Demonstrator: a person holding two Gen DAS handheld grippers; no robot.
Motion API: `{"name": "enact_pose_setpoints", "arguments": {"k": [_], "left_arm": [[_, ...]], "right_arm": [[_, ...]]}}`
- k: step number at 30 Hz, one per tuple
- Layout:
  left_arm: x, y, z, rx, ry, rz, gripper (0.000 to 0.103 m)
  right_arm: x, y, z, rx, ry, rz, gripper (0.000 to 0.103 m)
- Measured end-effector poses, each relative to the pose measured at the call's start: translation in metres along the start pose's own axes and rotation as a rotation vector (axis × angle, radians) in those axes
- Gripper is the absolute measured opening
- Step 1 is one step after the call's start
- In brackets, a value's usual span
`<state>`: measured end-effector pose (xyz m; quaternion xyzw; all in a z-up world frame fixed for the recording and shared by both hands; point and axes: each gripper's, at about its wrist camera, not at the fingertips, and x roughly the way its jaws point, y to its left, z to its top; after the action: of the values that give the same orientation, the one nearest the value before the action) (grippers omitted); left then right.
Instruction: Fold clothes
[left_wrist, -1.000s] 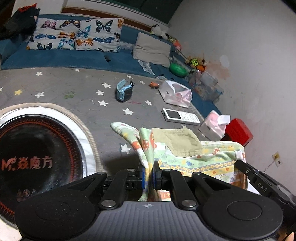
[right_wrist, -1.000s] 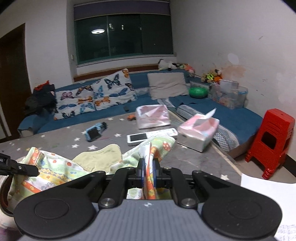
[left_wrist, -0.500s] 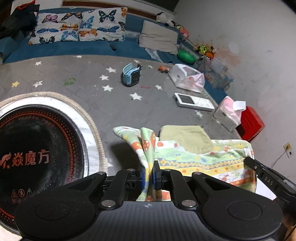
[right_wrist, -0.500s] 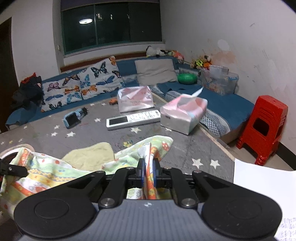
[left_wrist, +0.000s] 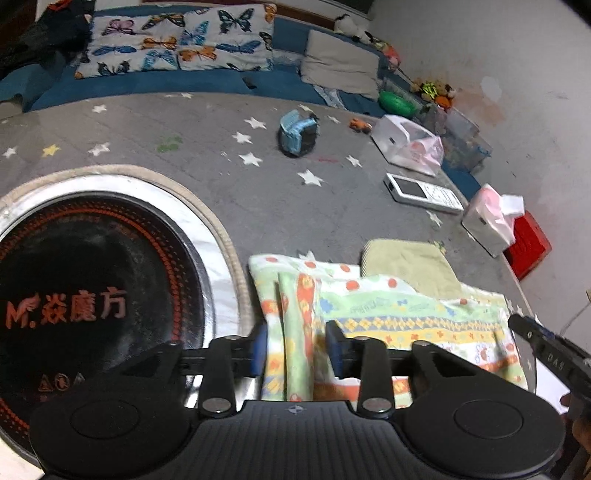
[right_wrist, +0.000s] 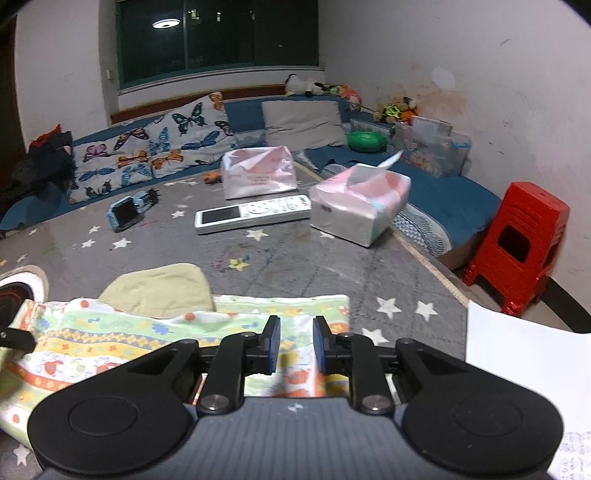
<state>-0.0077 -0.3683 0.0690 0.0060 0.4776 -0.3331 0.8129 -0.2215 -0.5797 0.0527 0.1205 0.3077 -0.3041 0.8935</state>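
Garment (left_wrist: 388, 314): pale green and yellow bands, orange dots. Cloth (left_wrist: 410, 266): olive. Counter (left_wrist: 221, 173): grey, white stars. Cushion (right_wrist: 155, 151): butterfly print. Stool (right_wrist: 517, 254): red. Remote (right_wrist: 255, 214): white. Tool pads (right_wrist: 273, 343): blue.

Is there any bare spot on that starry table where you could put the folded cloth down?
Yes: the grey stretch between the round cooktop, the blue toy and the remote. The far right edge is crowded with the tissue packs.
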Motion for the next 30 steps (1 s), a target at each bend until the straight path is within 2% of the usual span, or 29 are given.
{"name": "enact_pose_setpoints", "arguments": {"k": [4, 8, 11, 16, 19, 26, 30], "left_arm": [[-0.004, 0.002, 0.005, -0.005, -0.02, 0.01, 0.042], [-0.004, -0.004, 0.008, 0.006, -0.025, -0.001, 0.043], [-0.005, -0.013, 0.008, 0.013, -0.036, -0.015, 0.043], [-0.005, -0.027, 0.012, 0.026, -0.042, -0.064, 0.044], [0.002, -0.039, 0.014, 0.062, -0.04, -0.054, 0.044], [0.029, -0.042, 0.01, 0.079, 0.009, -0.012, 0.042], [0.027, -0.032, 0.005, 0.064, 0.011, -0.014, 0.044]], "right_arm": [[0.007, 0.014, 0.001, -0.012, 0.019, 0.054, 0.032], [0.017, 0.031, 0.0, -0.036, 0.033, 0.084, 0.037], [0.023, 0.035, -0.001, -0.044, 0.038, 0.08, 0.038], [0.032, 0.04, -0.002, -0.057, 0.047, 0.069, 0.048], [0.038, 0.044, -0.003, -0.064, 0.053, 0.063, 0.05], [0.011, 0.048, -0.01, -0.067, 0.042, 0.126, 0.054], [-0.009, 0.057, -0.025, -0.104, 0.043, 0.17, 0.055]]}}
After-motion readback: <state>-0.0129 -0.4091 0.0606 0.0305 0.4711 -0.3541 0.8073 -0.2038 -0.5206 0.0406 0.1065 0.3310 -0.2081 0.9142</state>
